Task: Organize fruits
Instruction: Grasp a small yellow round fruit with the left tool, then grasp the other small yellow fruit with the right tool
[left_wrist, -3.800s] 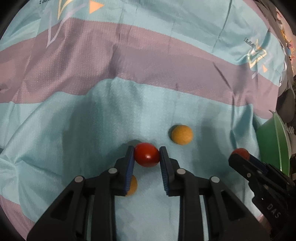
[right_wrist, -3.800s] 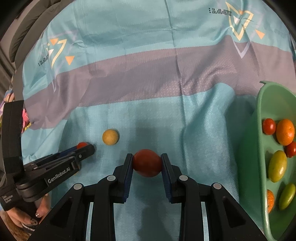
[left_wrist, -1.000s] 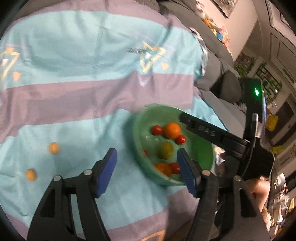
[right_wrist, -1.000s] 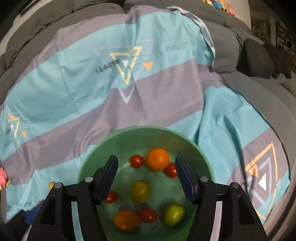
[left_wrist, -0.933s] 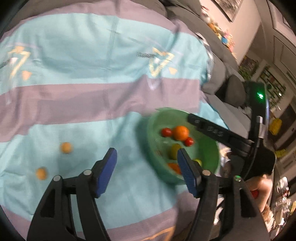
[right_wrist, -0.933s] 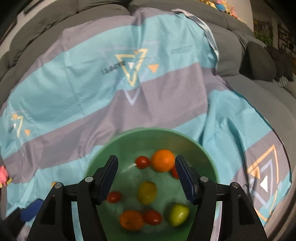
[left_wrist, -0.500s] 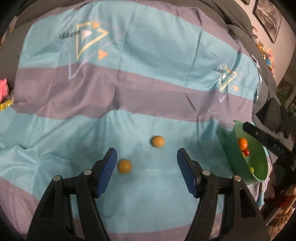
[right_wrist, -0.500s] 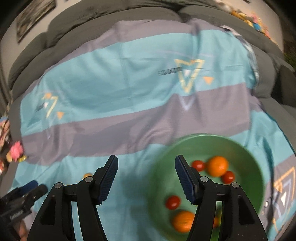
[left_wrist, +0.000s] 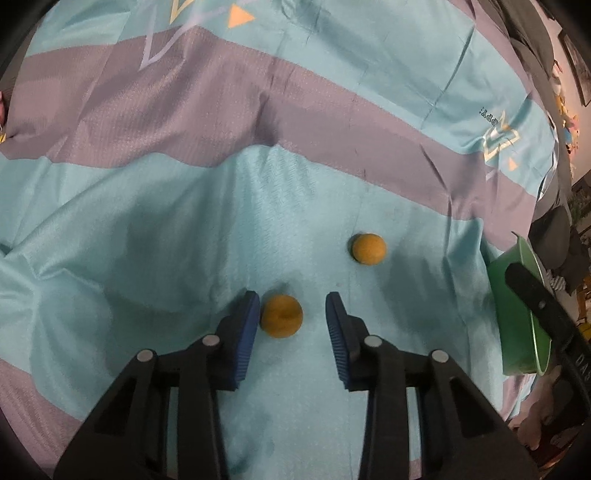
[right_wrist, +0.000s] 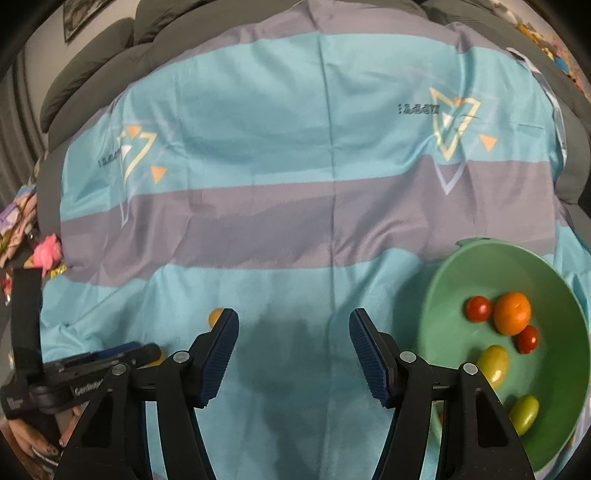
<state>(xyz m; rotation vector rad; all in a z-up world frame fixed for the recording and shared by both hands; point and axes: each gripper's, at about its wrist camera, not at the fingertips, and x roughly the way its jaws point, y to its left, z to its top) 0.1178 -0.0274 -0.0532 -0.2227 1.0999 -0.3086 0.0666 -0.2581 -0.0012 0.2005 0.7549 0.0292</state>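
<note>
My left gripper (left_wrist: 291, 308) is open, low over the cloth, with a small orange fruit (left_wrist: 281, 316) between its fingers, close to the left pad. A second orange fruit (left_wrist: 368, 249) lies farther off to the right. My right gripper (right_wrist: 291, 330) is open and empty, held above the cloth left of the green bowl (right_wrist: 443, 280). The bowl holds an orange (right_wrist: 512, 312), red tomatoes (right_wrist: 478, 308) and yellow-green fruits (right_wrist: 493, 363). In the right wrist view one orange fruit (right_wrist: 215, 316) peeks past my left finger, and the left gripper (right_wrist: 147, 352) shows at the lower left.
A teal and purple striped cloth (right_wrist: 295, 177) covers the sofa, with folds at the left (left_wrist: 55, 236). The bowl's rim (left_wrist: 524, 295) and the right gripper's finger (left_wrist: 532, 295) show at the right edge of the left wrist view. Toys (right_wrist: 46, 251) lie at the far left.
Both grippers let go of the red tomatoes at the bowl. My left gripper swung back left and came down around an orange fruit. My right gripper moved left off the bowl.
</note>
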